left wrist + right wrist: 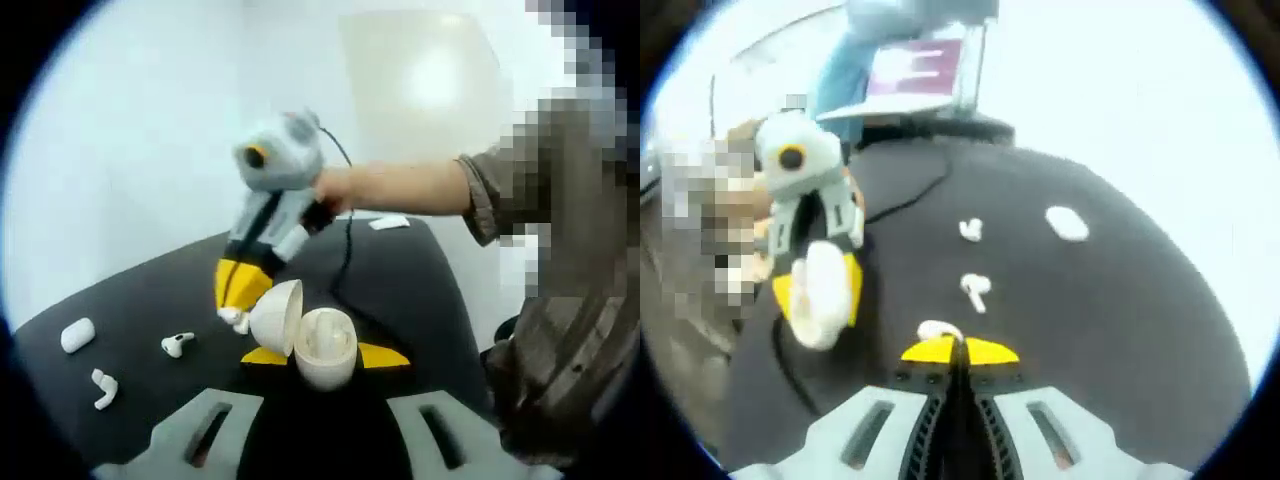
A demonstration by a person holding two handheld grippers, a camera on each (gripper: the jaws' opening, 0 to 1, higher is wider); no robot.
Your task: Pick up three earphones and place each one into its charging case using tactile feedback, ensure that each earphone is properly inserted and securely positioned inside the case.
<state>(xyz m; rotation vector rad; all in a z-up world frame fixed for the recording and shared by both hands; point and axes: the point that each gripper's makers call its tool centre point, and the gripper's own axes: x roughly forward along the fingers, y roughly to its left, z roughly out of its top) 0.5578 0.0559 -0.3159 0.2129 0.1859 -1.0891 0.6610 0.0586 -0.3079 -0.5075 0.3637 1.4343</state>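
The worktop (pixel 400 270) is round and covered in something dark, almost black. Behind it the wall is pale and plain. In the right gripper view a pale blue thing with a dark red panel (pixel 925 65) stands past the far edge of the worktop. A thin black cable (pixel 347 235) runs across the dark top, and a small flat white thing (pixel 389 222) lies near the far edge.

The charging case (pixel 322 345) is cream-white and shaped like an egg. Its lid is swung open to one side. The left tongs (pixel 325 355) hold this case between their yellow tips, 1 tip on each side. The same case shows in the right gripper view as a blurry white lump between yellow tips.

The right tongs (pixel 960 350) are closed on 1 small white earphone (pixel 938 329), which peeks out at their yellow tips. In the left gripper view these tongs sit just beside the open lid, with the earphone at their tip. A person's hand (pixel 340 190) grips the handle, and a grey-brown sleeve shows behind it.

2 more earphones lie loose on the worktop, 1 nearer (pixel 177 345) and 1 farther out (pixel 104 390). They are white with short stems. That makes 3 earphones in all. A second small white case (pixel 77 334), closed and rounded, lies apart from them. So there are 2 cases.
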